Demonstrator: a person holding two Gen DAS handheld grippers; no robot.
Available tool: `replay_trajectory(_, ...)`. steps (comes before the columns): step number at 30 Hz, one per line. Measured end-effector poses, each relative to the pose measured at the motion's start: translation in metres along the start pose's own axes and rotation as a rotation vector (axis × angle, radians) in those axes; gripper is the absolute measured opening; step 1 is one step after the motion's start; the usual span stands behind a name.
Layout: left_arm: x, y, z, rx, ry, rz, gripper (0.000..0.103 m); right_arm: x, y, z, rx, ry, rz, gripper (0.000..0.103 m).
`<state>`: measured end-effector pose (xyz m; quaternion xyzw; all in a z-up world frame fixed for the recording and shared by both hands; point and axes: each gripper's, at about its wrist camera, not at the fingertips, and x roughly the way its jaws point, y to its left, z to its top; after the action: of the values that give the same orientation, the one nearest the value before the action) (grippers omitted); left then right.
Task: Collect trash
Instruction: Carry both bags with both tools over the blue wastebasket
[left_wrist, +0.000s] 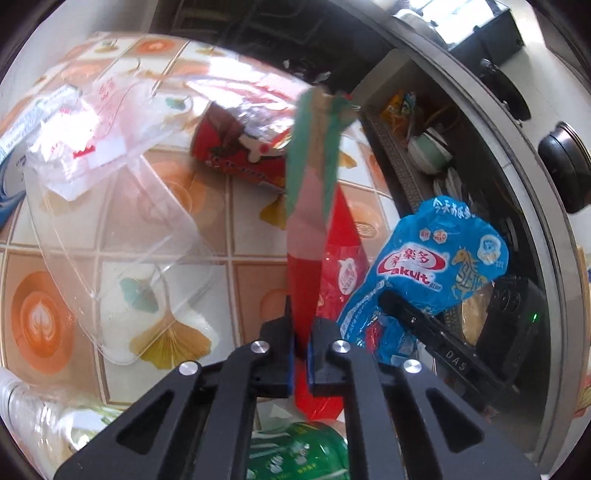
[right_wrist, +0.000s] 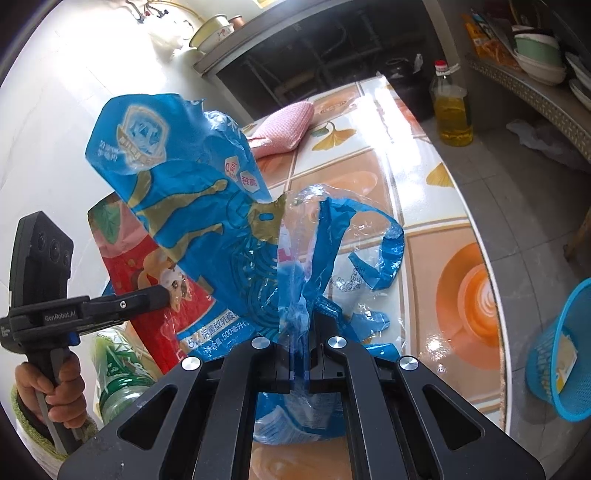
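At a kitchen table (right_wrist: 417, 155) covered in a tiled cloth of coffee cups and ginkgo leaves, a person held up two pieces of trash, one in each handheld claw. The left gripper (left_wrist: 302, 341) was clamped on the lower edge of a red wrapper (left_wrist: 314, 206), its far end green and pink, which stood up from the jaws above the tabletop. The right gripper (right_wrist: 300, 363) had pinched shut on a crumpled blue Yakult wrapper (right_wrist: 207, 206), lifted clear of the cloth just beside the red one. A hand (right_wrist: 51, 384) gripped the left tool's handle at the lower left of the right-hand view. Clear plastic packaging (left_wrist: 122, 236) and a red snack tube (left_wrist: 236, 147) lay on the table behind the red wrapper, and a green-labelled bottle (right_wrist: 118, 369) sat below the left tool. A blue mesh basket (right_wrist: 561, 354) stood on the floor off the table's edge, and a bottle of oil (right_wrist: 452, 107) stood beyond the far corner.
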<state>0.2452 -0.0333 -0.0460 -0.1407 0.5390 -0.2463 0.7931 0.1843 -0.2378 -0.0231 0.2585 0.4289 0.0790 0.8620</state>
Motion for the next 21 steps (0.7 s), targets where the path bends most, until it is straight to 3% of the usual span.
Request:
replay_trajectory(14,-0.052,-0.037,-0.033,0.150,-0.162,-0.004,0.002,-0.068,0.023,-0.002,-0.029,-0.122,-0.001,0.001)
replay_trajectory(21,-0.060,-0.045,-0.036,0.146,-0.186,-0.015,0.001,-0.092,0.031,-0.002,-0.027,-0.164,0.020,0.001)
